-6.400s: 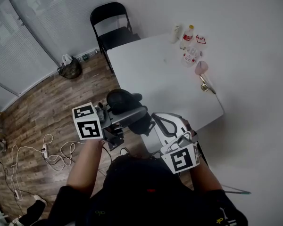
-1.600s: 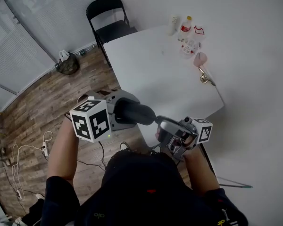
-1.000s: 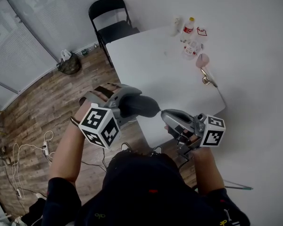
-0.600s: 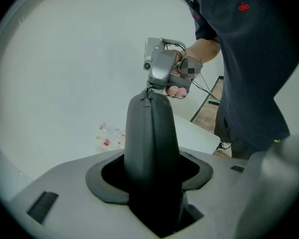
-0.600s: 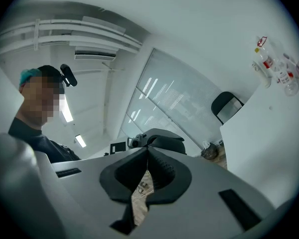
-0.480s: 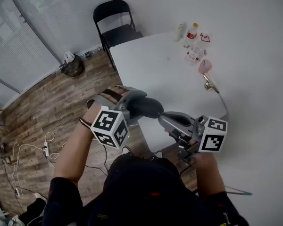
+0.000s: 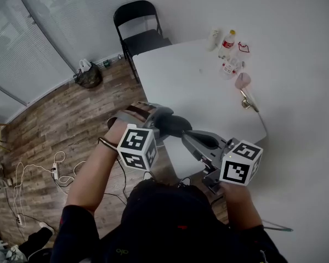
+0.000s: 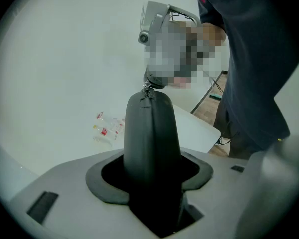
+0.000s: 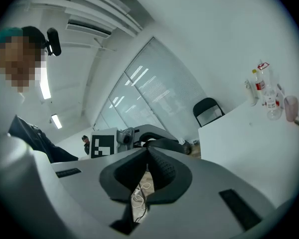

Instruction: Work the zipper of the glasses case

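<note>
A black glasses case (image 7: 177,126) is held in the air over the near corner of the white table (image 7: 197,81). My left gripper (image 7: 165,124) is shut on the case's body, which juts out between its jaws (image 8: 150,143). A small silver zipper pull (image 8: 148,90) sits at the case's far tip. My right gripper (image 7: 185,135) faces it with its jaws pressed together and its tips (image 8: 152,80) are on that pull. In the right gripper view the shut jaws (image 9: 147,152) hide the pull, and the case (image 9: 168,144) shows just beyond them.
Bottles (image 7: 229,51) and a pink cup (image 7: 242,81) stand along the table's far right edge. A black folding chair (image 7: 142,26) is at the table's far end. Cables (image 7: 60,171) lie on the wooden floor to the left. A white wall is close on the right.
Both grippers have drifted slightly right and down in the head view, still joined at the case's tip. The right gripper's cube has turned more towards the camera. Neither grip has changed.
</note>
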